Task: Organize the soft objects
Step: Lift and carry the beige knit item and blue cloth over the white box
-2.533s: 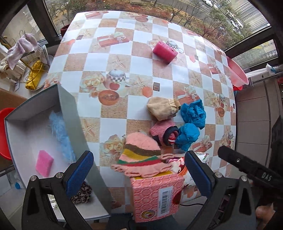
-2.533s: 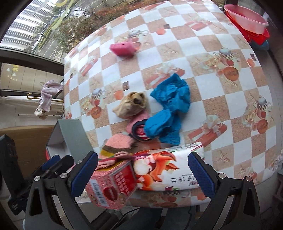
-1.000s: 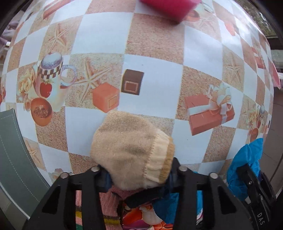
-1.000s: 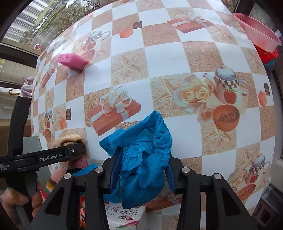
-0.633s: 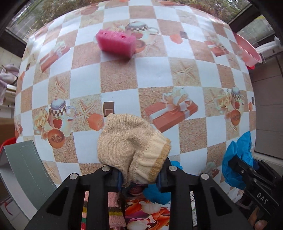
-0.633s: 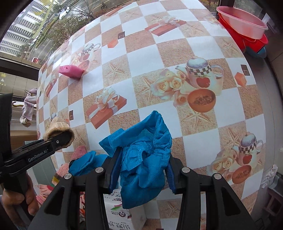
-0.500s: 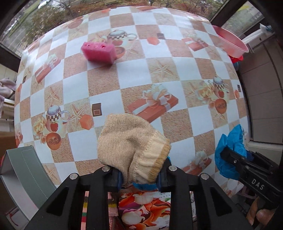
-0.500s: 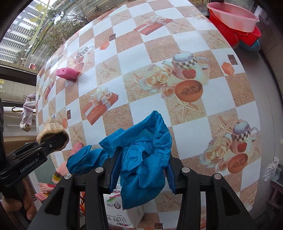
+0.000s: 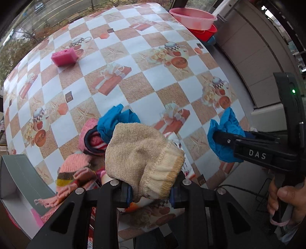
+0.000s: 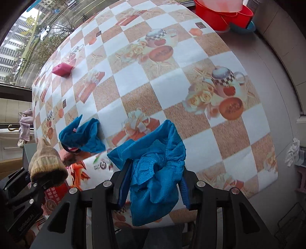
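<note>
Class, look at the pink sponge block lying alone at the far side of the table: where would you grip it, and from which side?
Grip the pink sponge block across its two long side faces, coming from above. It lies flat with its broad face up and bare tablecloth around it, so a hand-held gripper's fingers can probably drop down either side. It looks soft, so squeeze lightly.

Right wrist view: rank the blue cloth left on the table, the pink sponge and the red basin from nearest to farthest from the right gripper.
1. Blue cloth on the table, just left of the right gripper.
2. Pink sponge, far left on the table.
3. Red basin, beyond the table's far edge, top right.
</note>
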Action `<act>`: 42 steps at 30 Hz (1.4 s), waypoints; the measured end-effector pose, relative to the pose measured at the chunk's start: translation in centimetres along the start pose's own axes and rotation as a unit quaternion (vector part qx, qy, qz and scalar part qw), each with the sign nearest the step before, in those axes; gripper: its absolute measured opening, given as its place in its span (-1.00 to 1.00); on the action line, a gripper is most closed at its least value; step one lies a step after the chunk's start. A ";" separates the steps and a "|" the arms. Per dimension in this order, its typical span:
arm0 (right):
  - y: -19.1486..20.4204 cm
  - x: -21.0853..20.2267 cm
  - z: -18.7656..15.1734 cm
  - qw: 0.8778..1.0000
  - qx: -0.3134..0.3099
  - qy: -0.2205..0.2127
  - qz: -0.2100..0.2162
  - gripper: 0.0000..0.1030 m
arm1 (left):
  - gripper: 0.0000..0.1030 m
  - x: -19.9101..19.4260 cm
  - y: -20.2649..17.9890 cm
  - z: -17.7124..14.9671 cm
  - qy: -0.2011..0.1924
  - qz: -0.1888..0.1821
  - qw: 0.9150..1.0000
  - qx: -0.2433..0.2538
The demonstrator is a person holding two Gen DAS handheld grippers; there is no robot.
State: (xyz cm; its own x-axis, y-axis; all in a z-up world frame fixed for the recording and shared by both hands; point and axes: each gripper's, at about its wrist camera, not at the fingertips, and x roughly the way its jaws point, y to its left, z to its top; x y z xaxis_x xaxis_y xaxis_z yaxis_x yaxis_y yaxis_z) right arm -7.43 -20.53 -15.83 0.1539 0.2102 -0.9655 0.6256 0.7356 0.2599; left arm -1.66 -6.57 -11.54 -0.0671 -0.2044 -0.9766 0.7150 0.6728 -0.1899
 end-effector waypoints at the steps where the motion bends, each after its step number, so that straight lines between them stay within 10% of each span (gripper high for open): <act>1: -0.1 -0.1 -0.8 1.000 0.001 0.001 -0.002 -0.11 | -0.41 -0.1 -0.3 -0.8 0.002 -0.005 1.000 0.009; 16: 5.7 0.6 -11.3 0.997 -0.061 0.046 -0.003 -0.11 | -0.41 -3.6 -0.5 -12.0 -0.007 -0.026 0.995 0.095; 30: 15.0 -2.1 -15.0 0.982 -0.186 0.024 0.021 -0.11 | -0.41 -8.0 7.8 -18.1 -0.072 -0.005 0.997 -0.037; 42: 23.2 -3.8 -16.2 0.958 -0.285 0.009 0.032 -0.11 | -0.41 -10.1 14.3 -21.8 -0.115 0.008 0.980 -0.165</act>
State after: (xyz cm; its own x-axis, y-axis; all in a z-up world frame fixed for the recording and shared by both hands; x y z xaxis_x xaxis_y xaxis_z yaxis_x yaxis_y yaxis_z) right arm -5.89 6.22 -5.85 0.1622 0.2740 -0.9479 0.0950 0.9519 0.2914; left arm -5.91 20.65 -6.61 0.1283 -0.3211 -0.9383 0.4480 0.8629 -0.2340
